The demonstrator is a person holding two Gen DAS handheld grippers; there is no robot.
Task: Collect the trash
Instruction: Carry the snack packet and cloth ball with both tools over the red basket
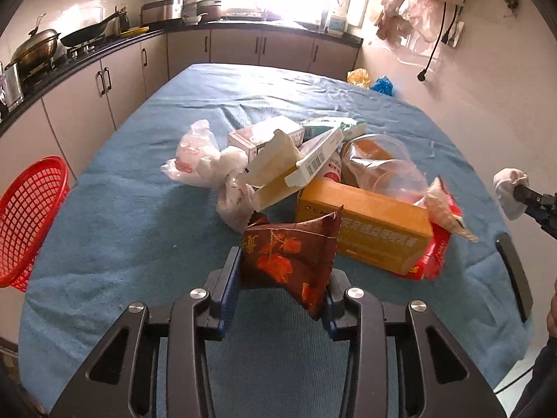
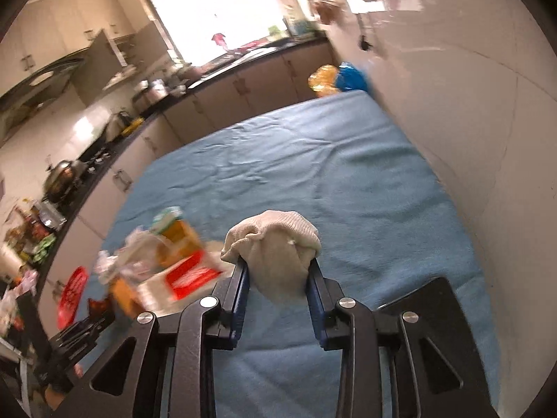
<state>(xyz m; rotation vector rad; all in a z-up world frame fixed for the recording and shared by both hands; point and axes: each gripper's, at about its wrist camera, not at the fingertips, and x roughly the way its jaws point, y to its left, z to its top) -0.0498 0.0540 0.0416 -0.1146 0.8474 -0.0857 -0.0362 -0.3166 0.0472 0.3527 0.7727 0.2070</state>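
My left gripper is shut on a dark red snack wrapper and holds it above the blue tablecloth, just in front of the trash pile. The pile holds an orange box, white plastic bags, small cartons and a clear bag. My right gripper is shut on a crumpled beige wad, raised over the table at the right; it also shows in the left wrist view. The pile appears blurred at the left of the right wrist view.
A red mesh basket sits at the table's left edge, also in the right wrist view. A black phone lies at the right edge. Kitchen counters with pots run along the left and back. Yellow and blue bags lie past the far corner.
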